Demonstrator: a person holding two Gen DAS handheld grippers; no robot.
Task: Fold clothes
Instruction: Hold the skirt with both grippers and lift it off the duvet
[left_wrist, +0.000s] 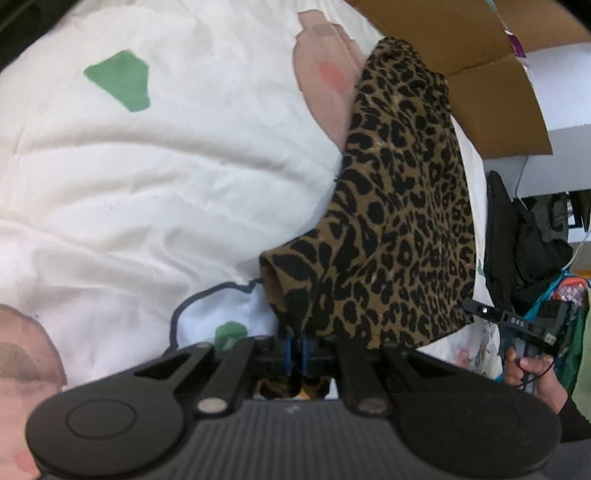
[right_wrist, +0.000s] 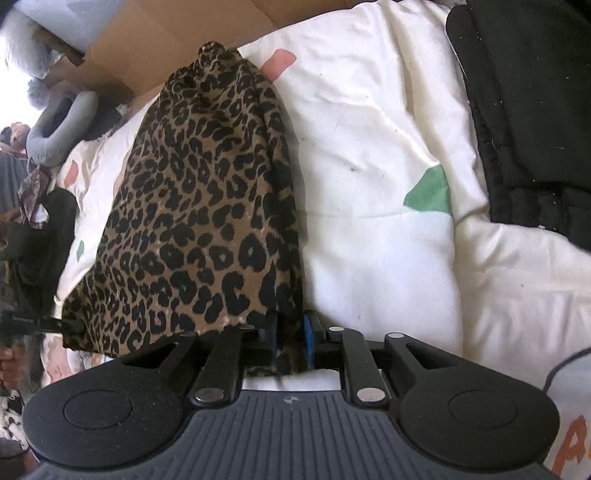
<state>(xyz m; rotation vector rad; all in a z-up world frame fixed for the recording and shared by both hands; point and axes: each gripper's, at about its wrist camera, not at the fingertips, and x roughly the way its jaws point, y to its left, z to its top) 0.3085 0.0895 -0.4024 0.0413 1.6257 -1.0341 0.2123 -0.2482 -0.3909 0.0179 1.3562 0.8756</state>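
Observation:
A leopard-print garment (left_wrist: 402, 221) stretches away from me across a white bedspread (left_wrist: 147, 166) printed with green and pink patches. My left gripper (left_wrist: 296, 349) is shut on one near corner of the cloth, its blue pads pinching the fabric. In the right wrist view the same leopard-print garment (right_wrist: 199, 221) runs up the left half, and my right gripper (right_wrist: 291, 345) is shut on its other near corner. The right gripper and the hand holding it (left_wrist: 528, 365) show at the left view's right edge.
A cardboard box (left_wrist: 487, 74) stands past the bed's far edge. A black quilted cloth (right_wrist: 528, 110) lies on the bedspread (right_wrist: 388, 147) at the right. Dark clothes and bags (left_wrist: 524, 243) are piled beside the bed. A grey neck pillow (right_wrist: 59, 125) sits at the far left.

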